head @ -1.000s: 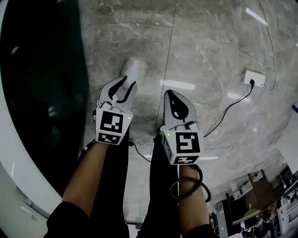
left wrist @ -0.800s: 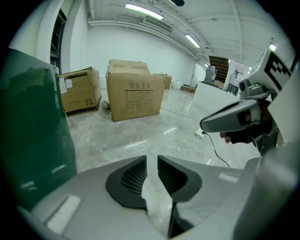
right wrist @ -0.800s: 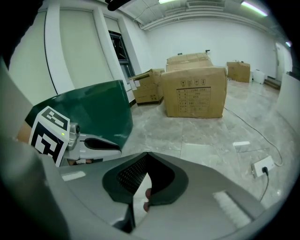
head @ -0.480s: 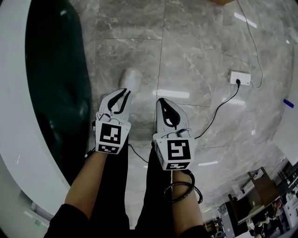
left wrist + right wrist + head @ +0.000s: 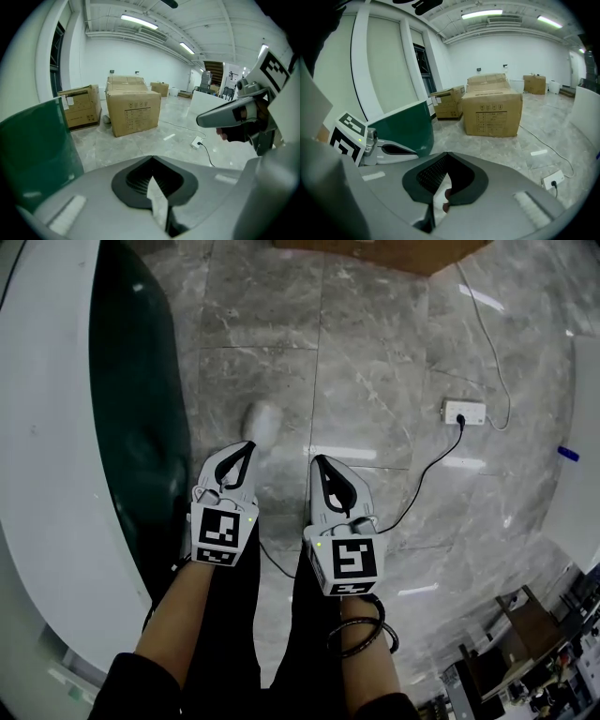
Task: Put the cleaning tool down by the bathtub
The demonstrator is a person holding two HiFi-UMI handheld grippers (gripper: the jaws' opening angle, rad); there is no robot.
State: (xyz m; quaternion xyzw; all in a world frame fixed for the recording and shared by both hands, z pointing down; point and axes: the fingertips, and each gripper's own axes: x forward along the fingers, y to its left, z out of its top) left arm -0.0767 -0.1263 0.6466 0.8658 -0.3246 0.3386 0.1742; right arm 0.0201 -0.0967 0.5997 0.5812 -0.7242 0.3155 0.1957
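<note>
The bathtub (image 5: 141,427) runs down the left, with a dark green side and a broad white rim (image 5: 47,474). Its green wall also shows in the left gripper view (image 5: 33,150) and the right gripper view (image 5: 403,126). My left gripper (image 5: 246,446) hangs just right of the tub over the floor, jaws shut on nothing. My right gripper (image 5: 319,462) is beside it, also shut and empty. No cleaning tool is in any view. A whitish blurred shape (image 5: 263,420) lies on the floor ahead of the left gripper; what it is cannot be told.
Grey marble floor tiles (image 5: 375,362) spread ahead. A white power strip (image 5: 464,412) with a black cable (image 5: 427,474) lies at the right. Cardboard boxes (image 5: 133,111) stand further off, with one edge at the top (image 5: 375,249). The person's black-clad legs are below the grippers.
The left gripper's jaws have drawn together from slightly apart. Both grippers sit closer to each other, and the view has shifted so more of the tub's white rim shows.
</note>
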